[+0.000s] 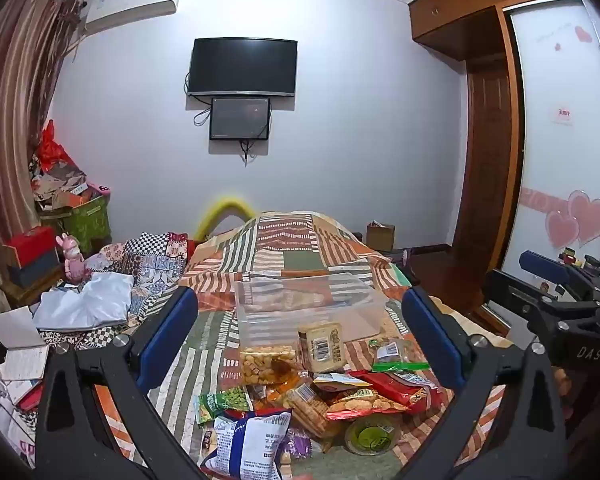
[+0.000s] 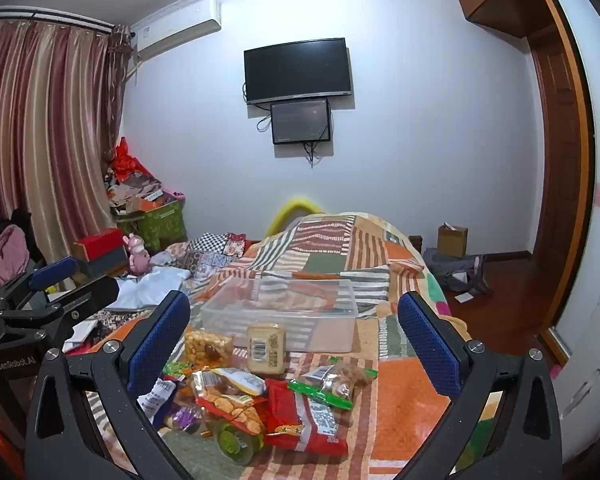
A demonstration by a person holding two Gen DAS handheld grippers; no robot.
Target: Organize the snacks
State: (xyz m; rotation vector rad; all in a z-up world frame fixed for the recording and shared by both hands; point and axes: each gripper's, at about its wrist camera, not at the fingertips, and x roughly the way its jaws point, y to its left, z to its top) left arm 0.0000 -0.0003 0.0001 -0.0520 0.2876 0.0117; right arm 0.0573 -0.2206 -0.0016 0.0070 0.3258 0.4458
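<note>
A heap of snack packets lies on the patchwork bedspread (image 1: 204,344). It holds a blue-and-white bag (image 1: 252,444), a red bag (image 2: 300,416), a pale yellow block packet (image 1: 322,346), a clear packet of puffed snacks (image 1: 266,366) and a green-edged packet (image 2: 328,384). An empty clear plastic box (image 1: 308,304) stands just behind the heap, and it also shows in the right wrist view (image 2: 284,312). My left gripper (image 1: 300,332) is open above the heap. My right gripper (image 2: 294,336) is open and empty over the heap's right side.
Rumpled blankets and clothes (image 1: 88,304) lie left on the bed. Boxes and bags (image 2: 148,208) are stacked by the curtain. A wardrobe (image 1: 556,152) stands to the right. A cardboard box (image 2: 452,240) sits on the wooden floor. The other gripper (image 1: 560,304) shows at right.
</note>
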